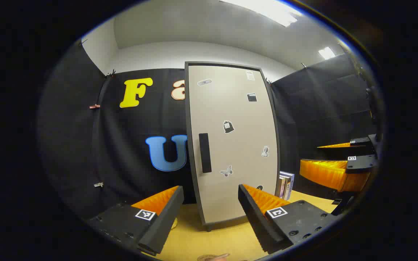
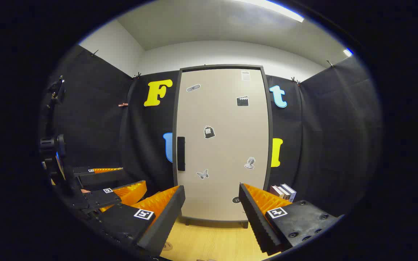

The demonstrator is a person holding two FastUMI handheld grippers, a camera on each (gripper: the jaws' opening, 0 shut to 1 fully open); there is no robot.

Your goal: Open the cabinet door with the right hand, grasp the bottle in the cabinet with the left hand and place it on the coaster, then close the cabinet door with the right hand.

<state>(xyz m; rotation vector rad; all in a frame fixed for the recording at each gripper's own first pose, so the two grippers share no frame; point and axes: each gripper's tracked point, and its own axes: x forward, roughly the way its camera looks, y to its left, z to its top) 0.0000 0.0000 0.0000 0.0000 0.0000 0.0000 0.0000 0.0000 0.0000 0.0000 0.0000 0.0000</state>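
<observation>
While the cabinet door [image 2: 222,143] stood shut, flush in its dark frame at the back edge of the desk [image 2: 209,243], the right tool [image 2: 212,203] hung in front of it with its fingers spread wide and nothing between them. In the right gripper view the door's dark handle [image 2: 181,153] sat upright along the door's left edge, well above and apart from the fingertips. Small stickers dotted the pale door face. A few books [image 2: 283,192] stood on the desk just right of the cabinet, against the black cloth wall.

The left tool [image 1: 210,204] was likewise spread and empty, pointed at the same door from slightly to its left, so the door looked angled in the left gripper view. The handle [image 1: 204,152] showed above the gap between its fingers. The right tool [image 1: 339,163] appeared at that view's right side, apart from the door. In the right gripper view the left tool [image 2: 113,183] showed low on the left. The bottle lay out of sight behind the closed door, and I could not tell where the coaster was.
</observation>
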